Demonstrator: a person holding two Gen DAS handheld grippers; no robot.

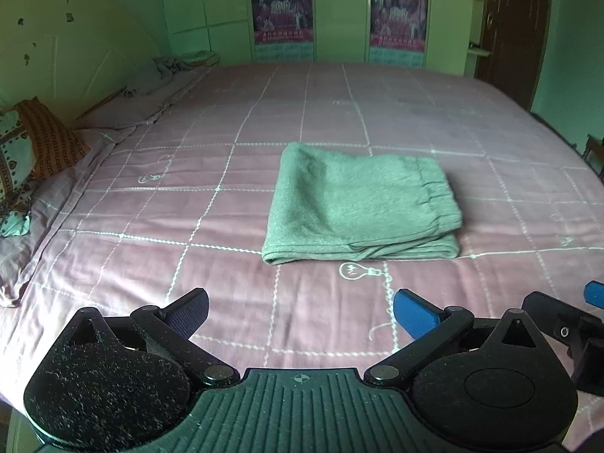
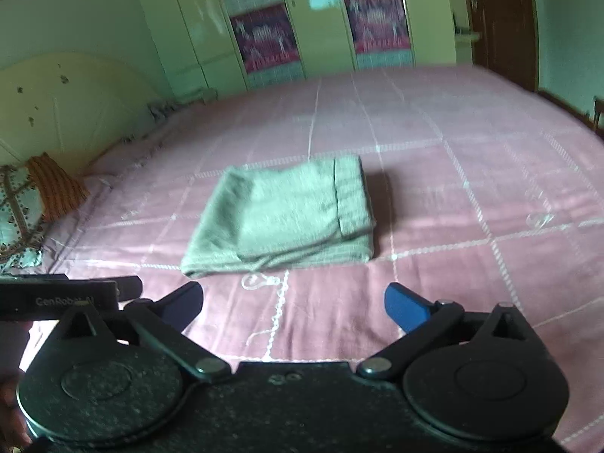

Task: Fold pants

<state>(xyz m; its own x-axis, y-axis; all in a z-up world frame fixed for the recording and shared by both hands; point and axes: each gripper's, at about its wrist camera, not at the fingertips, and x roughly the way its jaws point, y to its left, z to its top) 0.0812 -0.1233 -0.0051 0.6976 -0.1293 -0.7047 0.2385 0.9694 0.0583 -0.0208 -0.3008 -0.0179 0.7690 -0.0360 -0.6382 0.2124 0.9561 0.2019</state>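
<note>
At the far left of my left claw's view, well off to the side of its fingers, a patterned orange-and-teal cushion (image 1: pixel 26 154) leans by the pale curved headboard (image 1: pixel 68 49); nearer the middle, my left claw (image 1: pixel 300 315) hangs above the pink bedspread with its white grid lines (image 1: pixel 151 219), its dark left pad and blue right pad spread wide with nothing between them; ahead of that gap and a little to its right lies the grey-green knit pants folded into a flat rectangle (image 1: pixel 358 204), resting on the bedspread and well apart from both pads, elastic waistband on the right side and folded edge facing me; a white light-bulb drawing (image 1: pixel 353 271) on the cloth sits between the pants and my fingers.

At the right edge of that view a blue pad of my right claw shows just beside the left one.

From my right claw (image 2: pixel 294 305), jaws as far apart as they go and holding nothing, the folded pants (image 2: pixel 287 219) lie straight ahead of the gap, clear of both pads; the picture is blurred; beyond stand pale wardrobe doors with dark red printed panels (image 2: pixel 264 34).
</note>
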